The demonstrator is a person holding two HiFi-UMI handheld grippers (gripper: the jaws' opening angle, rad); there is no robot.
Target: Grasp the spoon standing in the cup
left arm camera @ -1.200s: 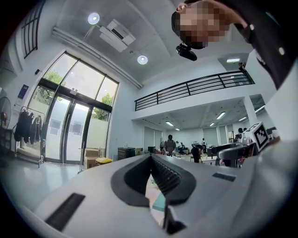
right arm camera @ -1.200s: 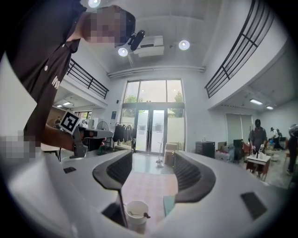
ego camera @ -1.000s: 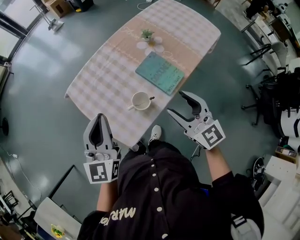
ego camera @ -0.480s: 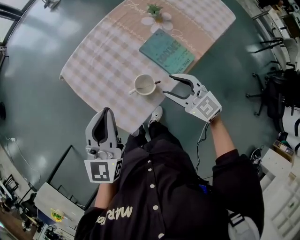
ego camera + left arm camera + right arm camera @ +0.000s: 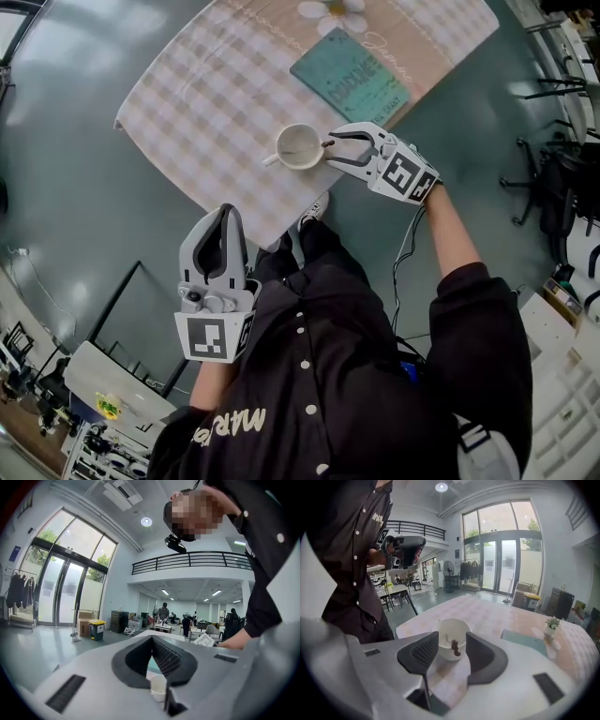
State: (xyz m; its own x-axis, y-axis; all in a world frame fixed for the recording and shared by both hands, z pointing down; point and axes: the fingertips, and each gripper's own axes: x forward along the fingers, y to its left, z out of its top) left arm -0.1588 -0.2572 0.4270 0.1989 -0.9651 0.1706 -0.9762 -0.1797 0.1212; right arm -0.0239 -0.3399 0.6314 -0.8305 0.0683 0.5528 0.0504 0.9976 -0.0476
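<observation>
A white cup stands near the front edge of the checked table. A spoon leans in it, its dark handle end over the rim on the right. My right gripper reaches in from the right, and the spoon handle lies between its fingertips. The jaws are closing, with a gap still showing on each side of the handle. The cup sits just beyond the pads. My left gripper hangs off the table by my body, fingertips together and nothing in them.
A teal book lies behind the cup, with a small flower piece beyond it. The book and a little plant are to the right of my right gripper. The table corner drops off just in front of the cup.
My right gripper has swung left from beside the table to the cup, and its jaws have narrowed around the spoon handle. The left gripper stayed by my body.
</observation>
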